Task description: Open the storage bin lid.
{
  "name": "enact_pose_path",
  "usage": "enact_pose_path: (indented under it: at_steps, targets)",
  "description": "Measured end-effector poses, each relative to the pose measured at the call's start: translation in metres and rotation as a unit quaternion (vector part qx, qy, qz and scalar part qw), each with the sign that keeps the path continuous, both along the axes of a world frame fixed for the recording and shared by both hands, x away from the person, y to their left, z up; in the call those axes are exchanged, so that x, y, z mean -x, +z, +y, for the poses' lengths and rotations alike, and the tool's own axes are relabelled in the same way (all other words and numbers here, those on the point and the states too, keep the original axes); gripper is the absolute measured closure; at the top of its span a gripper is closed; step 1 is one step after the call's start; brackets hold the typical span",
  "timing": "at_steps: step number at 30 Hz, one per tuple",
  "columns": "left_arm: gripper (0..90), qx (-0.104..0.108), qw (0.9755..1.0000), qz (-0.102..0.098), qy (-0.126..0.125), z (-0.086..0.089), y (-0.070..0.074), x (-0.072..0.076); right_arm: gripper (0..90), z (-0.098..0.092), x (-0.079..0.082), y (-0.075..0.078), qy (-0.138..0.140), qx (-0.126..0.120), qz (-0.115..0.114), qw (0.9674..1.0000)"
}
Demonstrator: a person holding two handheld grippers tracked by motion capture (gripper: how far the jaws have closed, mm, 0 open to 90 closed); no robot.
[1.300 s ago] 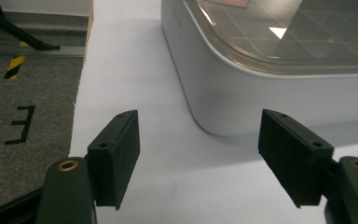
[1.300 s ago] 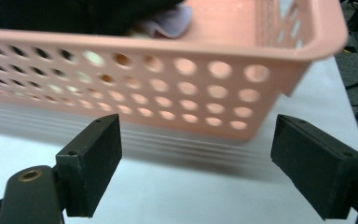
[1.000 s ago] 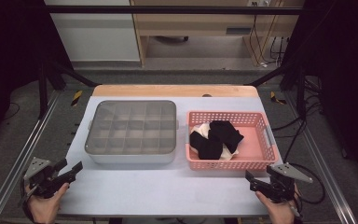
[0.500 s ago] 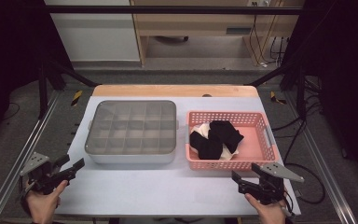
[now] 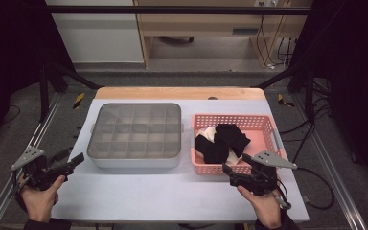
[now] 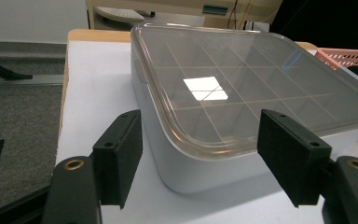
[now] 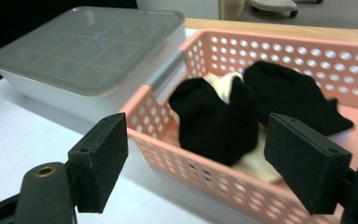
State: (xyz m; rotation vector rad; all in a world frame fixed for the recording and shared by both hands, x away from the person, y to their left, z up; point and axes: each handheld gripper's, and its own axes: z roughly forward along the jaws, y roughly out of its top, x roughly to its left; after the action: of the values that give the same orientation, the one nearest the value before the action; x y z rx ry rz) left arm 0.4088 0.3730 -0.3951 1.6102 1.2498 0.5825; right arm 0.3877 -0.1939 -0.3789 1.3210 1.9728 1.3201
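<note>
A grey divided box with a clear lid [image 5: 135,134] [image 6: 242,98] [image 7: 86,46] sits on the white table mat. To its right stands a pink perforated basket [image 5: 267,125] [image 7: 307,51] with black socks [image 5: 220,141] [image 7: 223,116] and white socks [image 7: 223,84] piled inside. My left gripper [image 5: 72,160] [image 6: 200,163] is open near the table's front left edge, facing the box's near corner. In front of the basket's near wall my right gripper [image 5: 230,173] [image 7: 200,168] is open, holding nothing.
The white mat [image 5: 172,196] covers a wooden table [image 5: 182,92]. Metal frame rails [image 5: 24,153] run along both sides. A desk with cables [image 5: 268,28] stands beyond the far edge.
My right gripper has moved left and forward toward the basket's near wall. The left gripper has shifted slightly toward the box.
</note>
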Motion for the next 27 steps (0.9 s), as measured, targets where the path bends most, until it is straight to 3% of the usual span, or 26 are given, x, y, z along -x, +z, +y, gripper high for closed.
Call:
enact_pose_path:
  at_steps: [10,21,27]
  targets:
    - [30.5,-0.002,0.9999,-0.004,-0.011,-0.010,0.011,-0.016,21.6,0.040,-0.019,0.014,0.040,-0.008,-0.005,0.9992]
    - [30.7,0.000,0.9999,-0.003,-0.015,-0.016,0.015,-0.031,21.2,0.074,-0.042,0.031,0.057,-0.020,-0.014,0.9981]
    - [31.4,0.003,0.9999,-0.003,-0.010,-0.013,0.017,-0.038,21.5,0.093,-0.059,0.033,0.058,-0.013,-0.011,0.9982]
